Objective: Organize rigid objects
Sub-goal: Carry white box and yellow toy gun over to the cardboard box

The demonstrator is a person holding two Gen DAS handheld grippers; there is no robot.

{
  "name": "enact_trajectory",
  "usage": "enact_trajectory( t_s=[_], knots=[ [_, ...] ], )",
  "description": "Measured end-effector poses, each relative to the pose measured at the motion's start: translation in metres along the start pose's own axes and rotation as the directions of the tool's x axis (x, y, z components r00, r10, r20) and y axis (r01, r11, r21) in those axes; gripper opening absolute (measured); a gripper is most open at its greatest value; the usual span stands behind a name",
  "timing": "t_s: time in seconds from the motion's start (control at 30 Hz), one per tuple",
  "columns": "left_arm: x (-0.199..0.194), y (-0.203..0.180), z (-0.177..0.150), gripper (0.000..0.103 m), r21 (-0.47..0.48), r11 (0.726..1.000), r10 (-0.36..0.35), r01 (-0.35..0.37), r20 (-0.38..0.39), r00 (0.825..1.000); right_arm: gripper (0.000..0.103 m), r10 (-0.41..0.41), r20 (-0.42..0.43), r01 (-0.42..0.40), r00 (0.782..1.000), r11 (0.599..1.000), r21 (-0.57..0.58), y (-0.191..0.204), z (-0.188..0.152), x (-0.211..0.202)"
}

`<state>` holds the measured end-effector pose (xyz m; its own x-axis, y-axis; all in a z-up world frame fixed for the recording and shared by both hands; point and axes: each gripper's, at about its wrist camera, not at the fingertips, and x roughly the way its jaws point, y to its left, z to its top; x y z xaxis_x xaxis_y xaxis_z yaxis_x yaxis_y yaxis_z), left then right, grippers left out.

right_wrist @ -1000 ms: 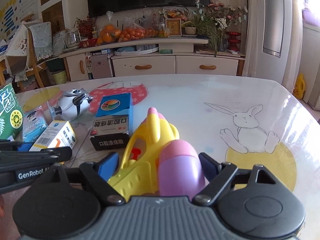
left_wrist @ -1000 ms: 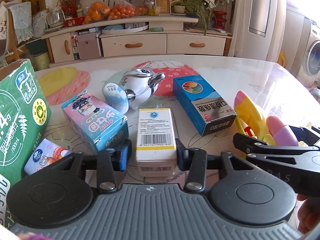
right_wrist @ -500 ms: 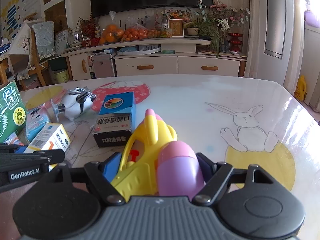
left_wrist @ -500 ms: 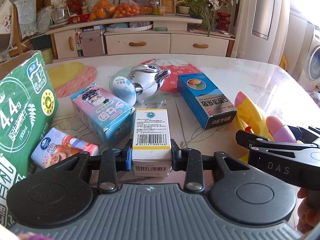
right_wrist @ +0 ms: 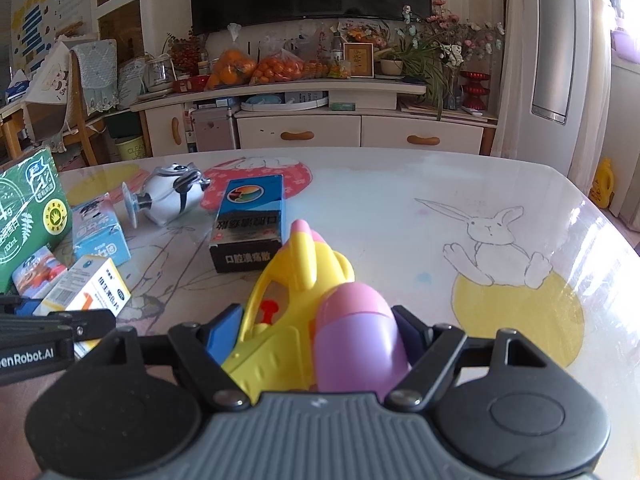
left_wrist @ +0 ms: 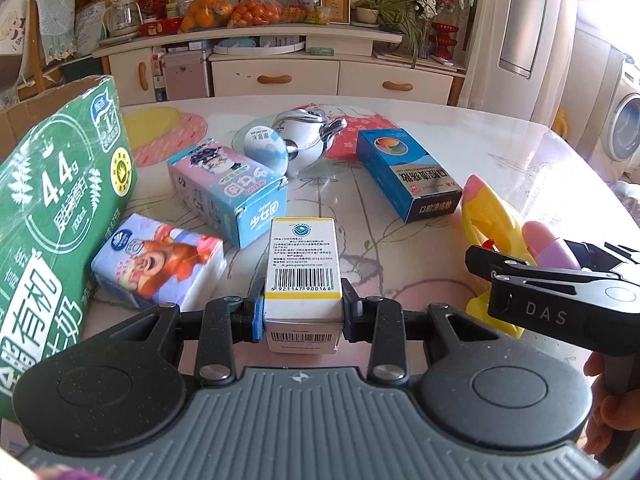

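on table (left_wrist: 400, 216): l gripper (left_wrist: 302, 316) clamps white box (left_wrist: 302, 276); r gripper (right_wrist: 320, 334) clamps toy gun (right_wrist: 304, 280).

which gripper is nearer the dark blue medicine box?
Right. The right gripper, closed on the yellow toy water gun, sits just behind the dark blue medicine box. The left gripper holds the white barcode box further off.

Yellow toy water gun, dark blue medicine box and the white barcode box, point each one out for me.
yellow toy water gun (right_wrist: 304, 264), right wrist view, on its yellow body.
dark blue medicine box (left_wrist: 400, 168), left wrist view, top face.
white barcode box (left_wrist: 303, 264), left wrist view, printed top face.
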<state>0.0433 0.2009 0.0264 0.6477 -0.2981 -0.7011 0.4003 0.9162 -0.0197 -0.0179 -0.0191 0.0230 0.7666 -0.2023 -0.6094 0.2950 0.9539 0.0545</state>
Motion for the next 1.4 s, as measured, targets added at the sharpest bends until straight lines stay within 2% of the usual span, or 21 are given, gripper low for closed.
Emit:
enact_trajectory(
  t_s=[0.7, 1.4],
  knots=[
    [-0.037, 0.009, -0.031, 0.042, 0.012, 0.999, -0.044, 0.044, -0.016, 0.999, 0.078, -0.043, 0.017, 0.044, 0.999, 0.999, -0.016, 0.026, -0.025, -0.029],
    [-0.078, 0.020, -0.036, 0.042, 0.005, 0.993, -0.122, 0.121, 0.025, 0.992, 0.078, -0.104, 0.007, 0.104, 0.995, 0.990, -0.092, 0.062, -0.049, -0.067]
  ],
)
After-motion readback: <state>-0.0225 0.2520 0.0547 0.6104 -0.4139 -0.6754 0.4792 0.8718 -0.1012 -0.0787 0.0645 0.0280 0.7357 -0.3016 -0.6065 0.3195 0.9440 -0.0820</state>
